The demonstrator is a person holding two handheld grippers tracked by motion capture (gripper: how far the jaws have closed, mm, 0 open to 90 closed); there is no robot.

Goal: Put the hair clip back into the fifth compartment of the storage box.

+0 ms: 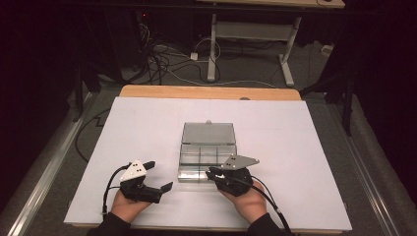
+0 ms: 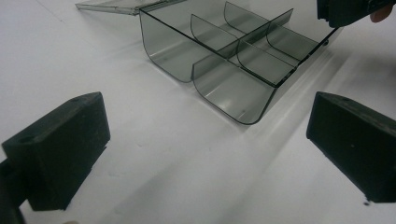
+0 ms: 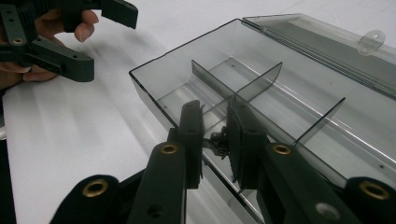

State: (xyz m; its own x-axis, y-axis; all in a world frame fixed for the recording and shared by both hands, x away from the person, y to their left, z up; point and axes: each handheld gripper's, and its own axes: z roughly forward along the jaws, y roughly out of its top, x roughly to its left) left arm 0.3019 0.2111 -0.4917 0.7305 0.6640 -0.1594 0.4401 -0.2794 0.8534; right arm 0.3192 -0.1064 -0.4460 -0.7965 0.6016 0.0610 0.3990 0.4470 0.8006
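A smoky clear plastic organiser box (image 1: 196,158) with inner dividers stands mid-table, its lid (image 1: 208,132) laid open toward the far side. My right gripper (image 1: 211,173) is over the box's near right corner. In the right gripper view its jaws (image 3: 217,140) are nearly together over the near compartment, pinching a small dark item (image 3: 215,143) that I cannot identify. My left gripper (image 1: 160,176) rests on the table to the left of the box, open and holding nothing. In the left gripper view its jaws (image 2: 208,149) frame bare table, with the box (image 2: 224,51) ahead of them.
A white sheet (image 1: 147,123) covers the table, and a wooden edge (image 1: 206,92) shows at the far side. Beyond it, desk legs (image 1: 212,49) and loose cables (image 1: 162,59) lie on the floor. A metal rail (image 1: 44,162) runs along the left side.
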